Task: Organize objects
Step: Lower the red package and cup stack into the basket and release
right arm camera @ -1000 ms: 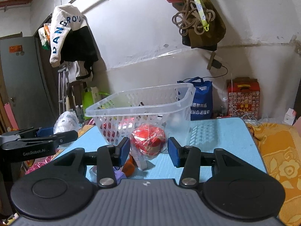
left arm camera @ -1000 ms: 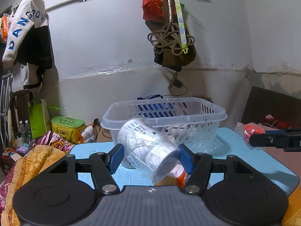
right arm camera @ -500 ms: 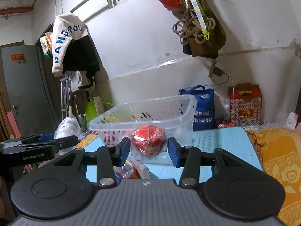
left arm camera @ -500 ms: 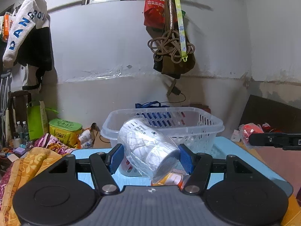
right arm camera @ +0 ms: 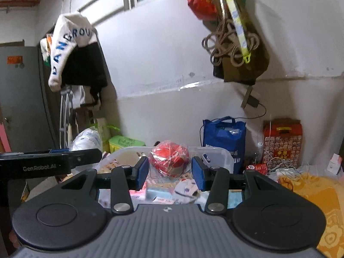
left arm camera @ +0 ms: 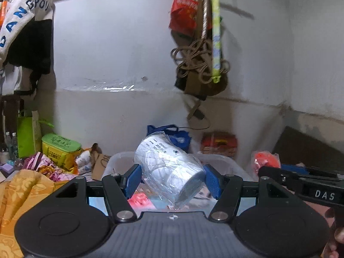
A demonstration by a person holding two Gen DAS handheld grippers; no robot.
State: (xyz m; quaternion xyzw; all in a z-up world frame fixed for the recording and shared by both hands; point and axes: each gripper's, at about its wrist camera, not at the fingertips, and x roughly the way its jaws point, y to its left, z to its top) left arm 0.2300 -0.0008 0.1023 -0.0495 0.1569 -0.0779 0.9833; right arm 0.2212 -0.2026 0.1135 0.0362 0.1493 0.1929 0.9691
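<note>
Grippers in both hands carry wrapped goods above a clear plastic basket (right arm camera: pixel 217 153), apparently so each item can be dropped in with the clutter already there. From its own camera, the left gripper (left arm camera: pixel 172 179) clamps a white roll in clear film (left arm camera: pixel 166 171) between its blue pads, the roll tilted with its far end toward 11 o'clock, over the basket's rim. The right gripper (right arm camera: pixel 169 173) grips a red bundle in crinkled plastic (right arm camera: pixel 169 160), likewise held over the basket's near edge. Only the right view shows the basket's floor, strewn with small pink and blue packets (right arm camera: pixel 159 192). Only the left view shows the other gripper's arm at 3 o'clock, carrying its red bundle level with the roll.
</note>
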